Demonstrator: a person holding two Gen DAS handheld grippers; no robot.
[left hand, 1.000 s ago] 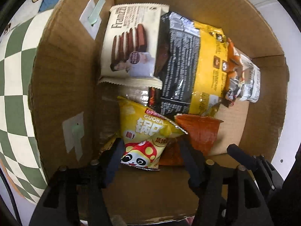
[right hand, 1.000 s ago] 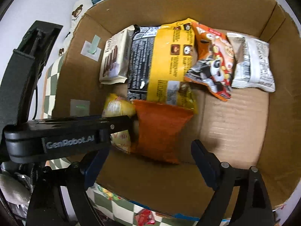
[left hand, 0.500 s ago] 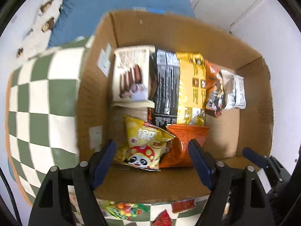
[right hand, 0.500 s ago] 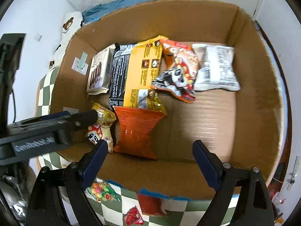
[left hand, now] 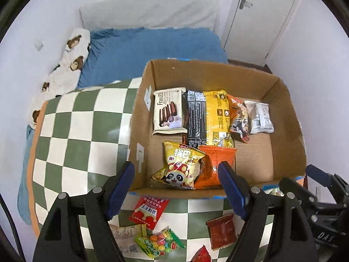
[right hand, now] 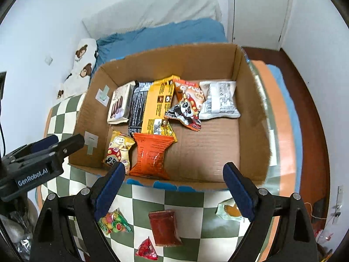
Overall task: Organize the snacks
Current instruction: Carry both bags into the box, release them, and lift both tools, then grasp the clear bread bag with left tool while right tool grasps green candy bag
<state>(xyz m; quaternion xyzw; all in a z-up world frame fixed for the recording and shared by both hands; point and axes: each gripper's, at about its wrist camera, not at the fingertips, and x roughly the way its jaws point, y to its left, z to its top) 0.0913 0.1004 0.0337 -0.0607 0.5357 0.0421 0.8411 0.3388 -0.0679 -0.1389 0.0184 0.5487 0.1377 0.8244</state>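
Note:
A cardboard box [left hand: 283,144] [right hand: 250,118] on the checkered cloth holds several snack packs, among them a yellow panda bag [left hand: 180,167] [right hand: 118,150] and an orange pack [left hand: 214,166] [right hand: 152,156] at its near side. My left gripper [left hand: 175,188] is open and empty, above the box's near edge. My right gripper [right hand: 174,188] is open and empty, also over the near edge. Loose snacks lie in front of the box: a red pack [left hand: 149,211], a colourful candy bag [left hand: 158,243] [right hand: 113,220], a dark red sachet [left hand: 221,230] [right hand: 164,227].
The checkered cloth [left hand: 76,135] [right hand: 192,214] covers the table. A small red triangular pack [right hand: 147,249] and a pale green packet [right hand: 229,210] lie near the front. A blue bed [left hand: 152,50] and a door [left hand: 261,15] are behind. The left gripper's body [right hand: 37,163] shows at left.
Both grippers have pulled back and up out of the box, open and empty. The yellow panda bag and orange pack stay in the box. The table and loose snacks have come into view.

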